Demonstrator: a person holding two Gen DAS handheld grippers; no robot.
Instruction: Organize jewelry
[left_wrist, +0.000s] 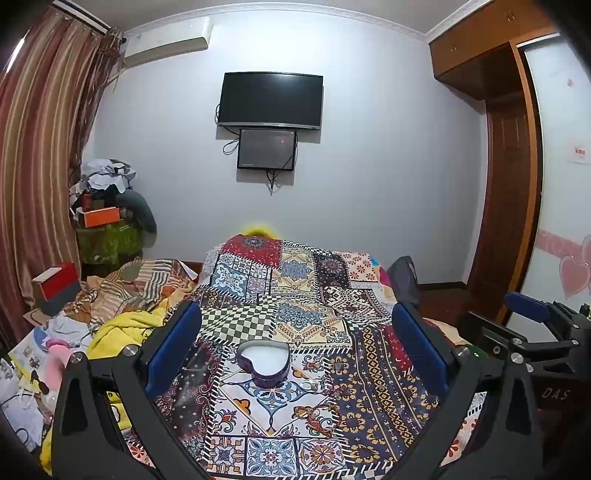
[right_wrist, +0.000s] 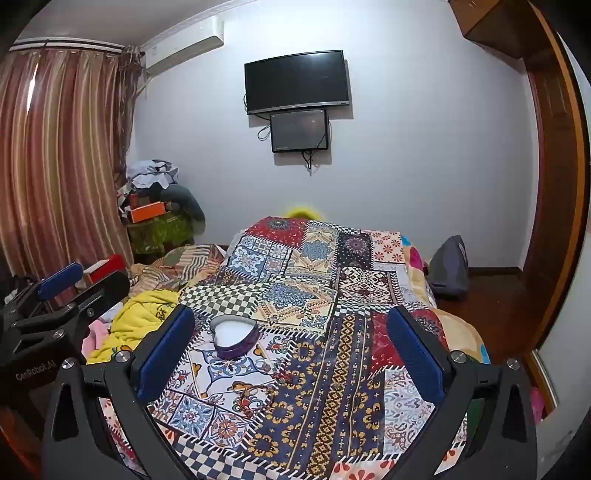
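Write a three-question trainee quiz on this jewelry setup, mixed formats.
1. True or false: the purple heart-shaped tin box on the patchwork bedspread has its lid on.
2. Which is open: the left gripper, the right gripper, or both?
3. Fill in: on the wall, the smaller black screen hangs ___ the larger black television.

Key: 1 false, the box is open with a white inside; 2 both, neither holds anything; 3 below.

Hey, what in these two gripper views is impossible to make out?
- Jewelry on the patchwork bedspread, left wrist view: small pieces beside the heart-shaped box blend into the print.
- Box contents, both views: only a white lining shows.
- Yellow object, right wrist view: hidden behind the bed's far end.
- Wardrobe: cut off by the edge.
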